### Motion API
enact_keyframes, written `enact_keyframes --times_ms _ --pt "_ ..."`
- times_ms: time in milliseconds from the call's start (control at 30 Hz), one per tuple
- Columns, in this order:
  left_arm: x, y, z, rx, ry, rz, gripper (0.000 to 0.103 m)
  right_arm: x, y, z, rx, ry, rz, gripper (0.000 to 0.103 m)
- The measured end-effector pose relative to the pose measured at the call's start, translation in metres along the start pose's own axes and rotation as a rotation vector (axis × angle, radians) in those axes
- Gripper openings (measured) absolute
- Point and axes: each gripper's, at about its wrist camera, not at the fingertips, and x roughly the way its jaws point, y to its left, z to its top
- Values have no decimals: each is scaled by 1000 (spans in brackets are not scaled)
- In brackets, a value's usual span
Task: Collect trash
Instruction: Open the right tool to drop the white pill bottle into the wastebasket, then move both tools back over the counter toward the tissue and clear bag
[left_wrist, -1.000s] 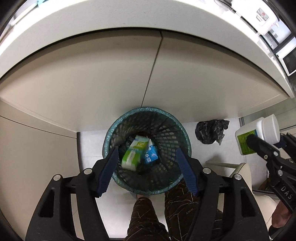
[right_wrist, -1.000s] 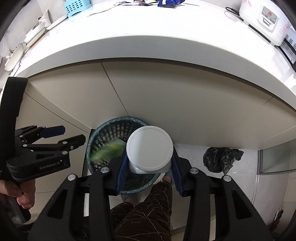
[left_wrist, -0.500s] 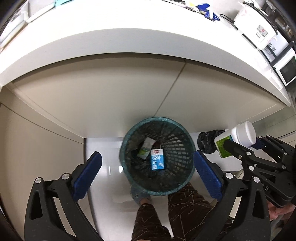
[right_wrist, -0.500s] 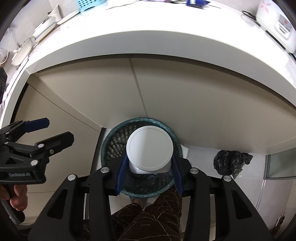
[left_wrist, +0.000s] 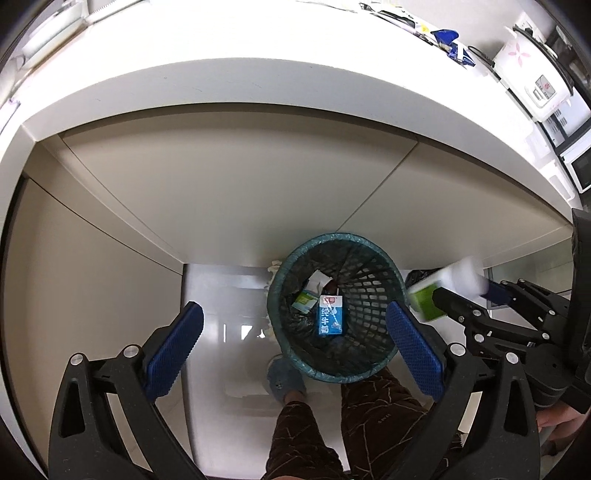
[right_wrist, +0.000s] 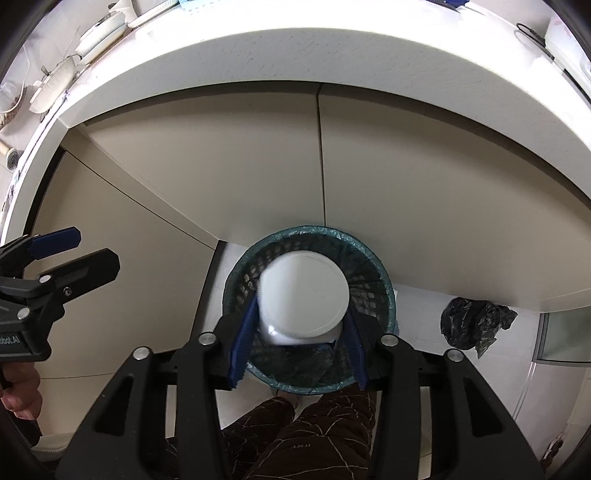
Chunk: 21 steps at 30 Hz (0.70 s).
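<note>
My right tongs (right_wrist: 299, 332) are opening, and the white bottle (right_wrist: 303, 295) sits blurred between their pads, frame centre, directly above the mesh bin (right_wrist: 384, 295). My left tongs (left_wrist: 291, 339) stand released and empty, lower frame, beside that bin.

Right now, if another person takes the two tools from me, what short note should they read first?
Left tool: open, empty, beside the bin.
Right tool: jaws opening around the white bottle, directly above the mesh bin; the bottle looks blurred, probably slipping free.
Done: a blue carton and a green-white carton lie in the bin.
Left: let the bottle fall in. A black bag sits on the floor beside the bin.
</note>
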Motion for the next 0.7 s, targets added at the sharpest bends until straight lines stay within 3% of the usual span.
enact_keyframes --times_ms 267,500,700 --pt "-9 1 4 -3 -11 9 97 -12 -6 3 38 -19 -28 82" --pt "-28 -3 10 -2 -59 -6 97 -38 -21 10 82 -56 -62 90" --pt "-52 -10 26 9 -108 -20 97 -71 -28 20 87 -117 -107 91"
